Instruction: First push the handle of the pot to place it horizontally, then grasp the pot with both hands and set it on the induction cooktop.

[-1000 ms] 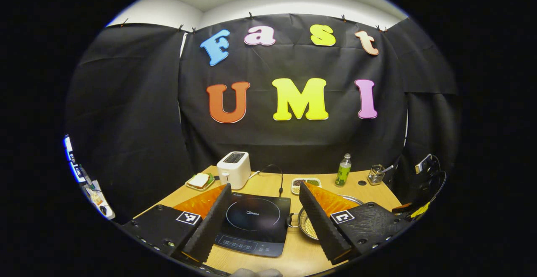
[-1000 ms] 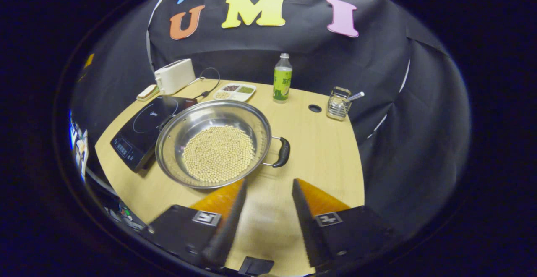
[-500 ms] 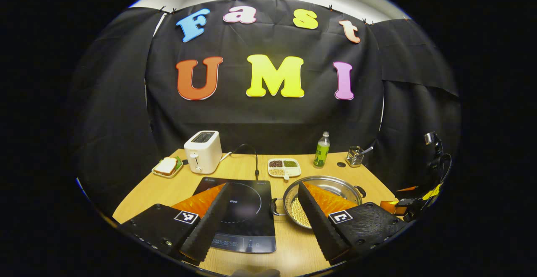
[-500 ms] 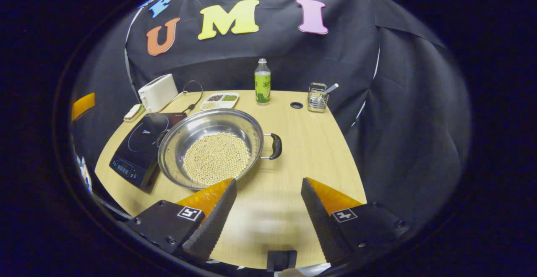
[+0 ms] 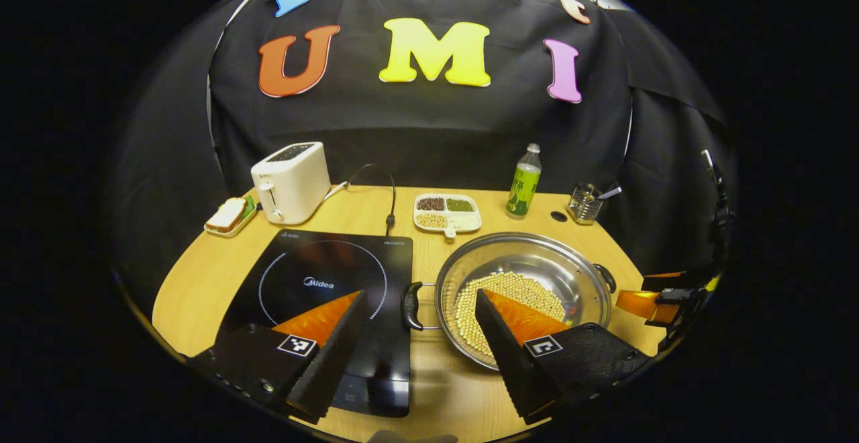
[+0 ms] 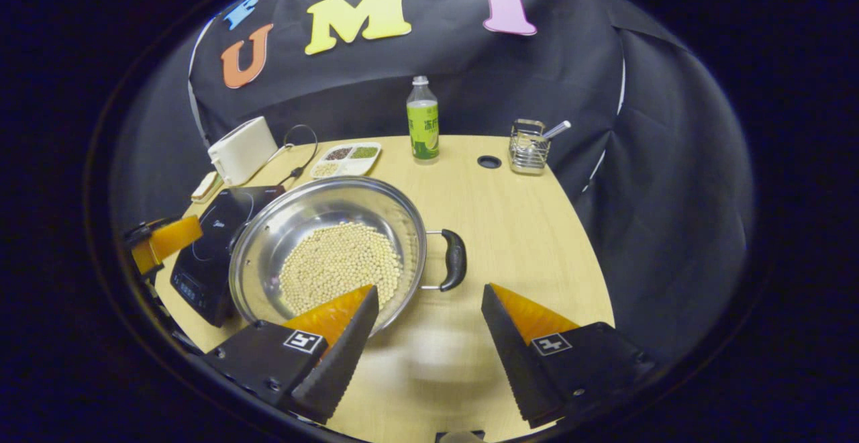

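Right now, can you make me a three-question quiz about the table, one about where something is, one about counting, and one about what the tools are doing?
1. Where is the pot?
A. on the cooktop
B. on the table beside the cooktop
C. on the toaster

2. How many handles does the pot have?
A. one
B. two
C. four

3. How are the two tools?
A. both open
B. both shut on the pot
C. one open, one shut

Answers:
1 B: the pot sits on the table, next to the cooktop.
2 B: one handle faces the cooktop, the other handle is on the far side.
3 A: the left tool and the right tool both gape, holding nothing.
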Tool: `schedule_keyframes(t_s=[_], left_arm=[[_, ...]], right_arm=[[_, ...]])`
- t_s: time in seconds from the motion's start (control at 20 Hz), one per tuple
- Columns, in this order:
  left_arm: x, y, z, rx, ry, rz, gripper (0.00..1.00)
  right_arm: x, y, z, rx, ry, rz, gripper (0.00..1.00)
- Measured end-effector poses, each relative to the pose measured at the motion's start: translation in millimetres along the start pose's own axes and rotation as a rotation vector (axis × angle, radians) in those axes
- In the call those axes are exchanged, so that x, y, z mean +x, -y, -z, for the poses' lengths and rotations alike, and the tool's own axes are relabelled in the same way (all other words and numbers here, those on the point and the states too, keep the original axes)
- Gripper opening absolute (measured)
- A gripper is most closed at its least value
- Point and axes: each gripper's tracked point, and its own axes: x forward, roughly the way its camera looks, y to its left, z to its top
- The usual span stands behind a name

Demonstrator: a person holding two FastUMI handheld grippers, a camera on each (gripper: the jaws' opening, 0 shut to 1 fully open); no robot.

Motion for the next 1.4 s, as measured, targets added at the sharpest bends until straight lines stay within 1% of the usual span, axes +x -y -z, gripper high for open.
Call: schedule_keyframes(t_s=[0.05, 0.1, 0.15, 0.2, 0.25, 0.35, 0.45, 0.5, 0.55, 0.6, 0.65, 0.7, 0.75, 0.8, 0.9, 1.0, 1.05, 1.1, 1.15, 1.25, 1.35, 1.4], left_arm=[[11.2, 1.0, 7.3, -0.001, -0.028, -0.007, 0.96], [21.3, 1.2, 12.1, 0.002, -0.047, -0.018, 0.96], [31.7, -0.7, 17.7, 0.004, -0.069, -0.029, 0.96], [40.9, -1.4, 24.0, -0.003, -0.098, -0.034, 0.95], [49.3, 0.1, 28.3, -0.008, -0.108, -0.035, 0.95], [62.4, -6.0, 34.9, 0.0, -0.142, -0.057, 0.95], [74.9, -8.7, 42.8, -0.005, -0.172, -0.059, 0.95], [76.5, -11.8, 41.7, 0.004, -0.17, -0.083, 0.95], [77.1, -10.3, 37.6, 0.012, -0.169, -0.074, 0.82], [80.6, -11.4, 40.8, 0.023, -0.176, -0.089, 0.9], [81.2, -12.0, 41.0, 0.034, -0.183, -0.1, 0.88], [81.2, -13.0, 41.9, 0.037, -0.191, -0.109, 0.86], [82.8, -12.5, 41.0, 0.031, -0.192, -0.108, 0.81], [82.5, -11.2, 42.5, 0.023, -0.204, -0.106, 0.8], [81.2, -9.2, 41.9, 0.005, -0.222, -0.111, 0.75], [80.9, -7.4, 39.8, -0.002, -0.237, -0.123, 0.72], [82.8, -7.9, 37.9, 0.006, -0.239, -0.124, 0.7], [83.3, -8.4, 40.1, -0.001, -0.255, -0.121, 0.77], [84.9, -8.3, 38.5, -0.01, -0.255, -0.114, 0.66], [83.7, -7.9, 37.7, -0.012, -0.262, -0.102, 0.63], [78.5, -8.8, 36.5, -0.023, -0.288, -0.111, 0.59], [81.8, -7.6, 40.1, -0.034, -0.3, -0.11, 0.59]], right_arm=[[10.3, 1.3, -3.6, -0.007, -0.008, -0.004, 0.98], [20.1, 2.9, -5.5, -0.018, -0.024, -0.01, 1.0], [30.3, 4.6, -7.1, -0.025, -0.037, -0.015, 1.0], [38.2, 6.4, -8.4, -0.03, -0.051, -0.019, 0.98], [45.6, 8.0, -9.1, -0.036, -0.063, -0.024, 1.0], [58.0, 10.8, -8.6, -0.039, -0.088, -0.03, 1.0], [69.4, 7.3, -7.6, -0.034, -0.116, -0.055, 0.96], [73.8, 6.1, -8.0, -0.035, -0.125, -0.061, 0.92], [77.8, 4.7, -7.4, -0.039, -0.137, -0.069, 0.92], [81.0, 3.7, -6.9, -0.047, -0.15, -0.07, 0.92], [84.5, 2.7, -2.2, -0.059, -0.174, -0.07, 0.91], [84.2, 1.4, -0.8, -0.067, -0.192, -0.07, 0.88], [85.7, 4.7, -0.4, -0.069, -0.199, -0.047, 0.82], [86.7, 4.0, -0.2, -0.06, -0.207, -0.032, 0.74], [83.6, 5.3, 2.8, -0.066, -0.249, -0.021, 0.7], [82.0, 3.1, 7.8, -0.04, -0.294, 0.013, 0.69], [82.2, 3.0, 5.0, -0.025, -0.296, 0.025, 0.68], [81.0, 3.6, 6.8, -0.035, -0.303, 0.015, 0.67], [81.2, 2.6, 7.3, -0.028, -0.302, 0.006, 0.66], [81.1, 3.1, 5.6, -0.013, -0.289, 0.004, 0.65], [79.1, 2.3, 4.6, -0.014, -0.275, 0.001, 0.63], [76.8, 2.1, 4.5, -0.019, -0.275, -0.005, 0.59]])
